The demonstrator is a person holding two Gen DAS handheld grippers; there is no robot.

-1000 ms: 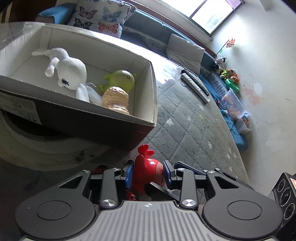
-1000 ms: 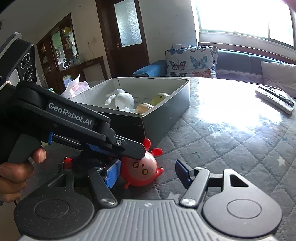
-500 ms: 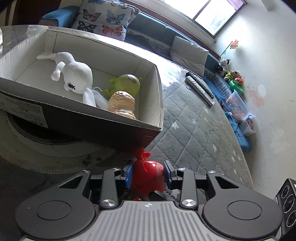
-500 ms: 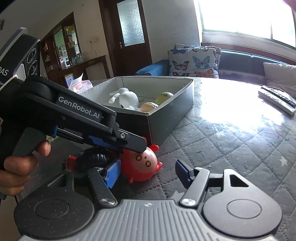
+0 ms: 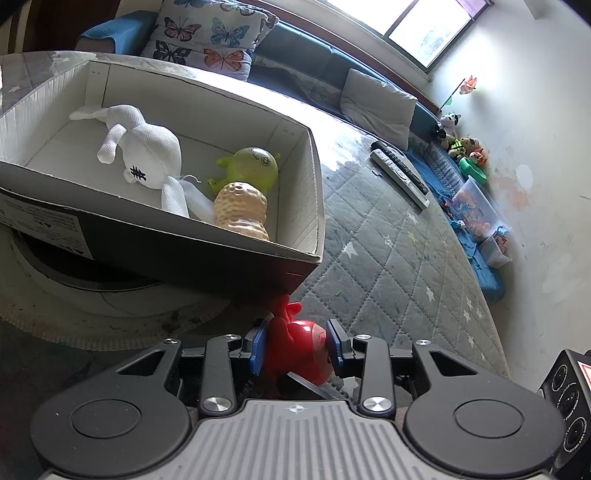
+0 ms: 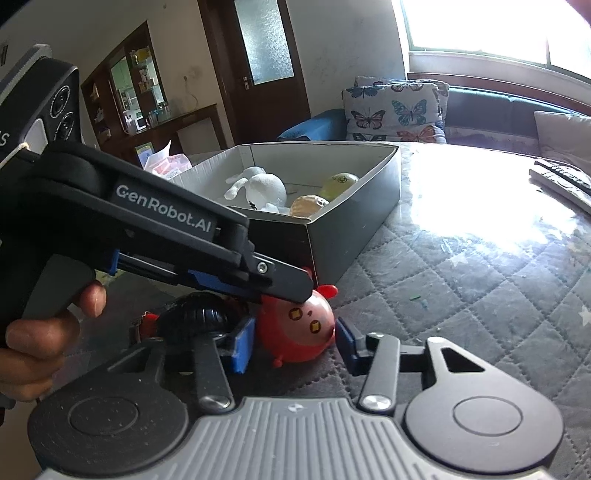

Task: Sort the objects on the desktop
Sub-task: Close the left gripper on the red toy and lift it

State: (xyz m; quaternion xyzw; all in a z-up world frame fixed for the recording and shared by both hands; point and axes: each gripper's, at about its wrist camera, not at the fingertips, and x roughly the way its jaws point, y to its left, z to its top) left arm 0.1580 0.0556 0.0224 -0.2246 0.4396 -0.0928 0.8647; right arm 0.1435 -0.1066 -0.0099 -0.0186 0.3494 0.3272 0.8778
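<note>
My left gripper (image 5: 295, 345) is shut on a round red toy (image 5: 299, 350) with yellow eyes, held just above the quilted table near the box corner. The right wrist view shows the same red toy (image 6: 299, 328) under the left gripper's fingers (image 6: 284, 284). My right gripper (image 6: 291, 343) is open, its blue pads either side of the red toy without pressing it. The cardboard box (image 5: 310, 155) holds a white plush rabbit (image 5: 147, 155), a green toy (image 5: 255, 166) and a tan peanut-shaped toy (image 5: 240, 206).
A black and red toy (image 6: 195, 321) lies left of the red one. Two remote controls (image 5: 399, 170) lie on the far side of the quilted table cover (image 5: 388, 258). A sofa with butterfly cushions (image 5: 207, 33) stands behind.
The left gripper has lifted slightly with the red toy and moved closer to the box. The right gripper has moved in so its pads flank the red toy.
</note>
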